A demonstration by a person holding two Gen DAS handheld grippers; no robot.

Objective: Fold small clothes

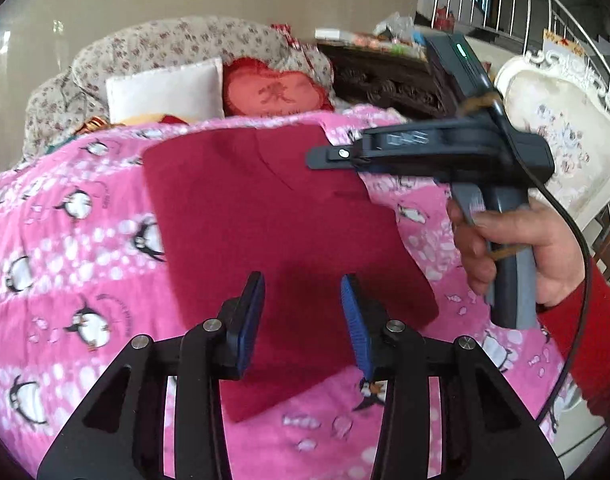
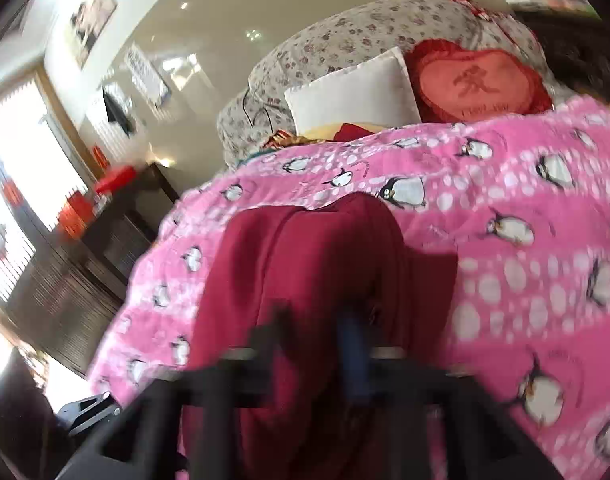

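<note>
Pink penguin blanket (image 1: 77, 240) carries the dark red garment (image 1: 265, 216), laid flat. Left gripper (image 1: 301, 312) part-open above its near edge, empty. Right gripper (image 2: 325, 344) blurred, apparently clamped on a lifted fold.

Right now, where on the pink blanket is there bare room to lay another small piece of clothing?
The widest bare stretch of the pink blanket lies left of the dark red garment. A narrower strip runs right of it, below the right gripper. Behind the garment it is crowded: the white pillow and red cushion.
</note>
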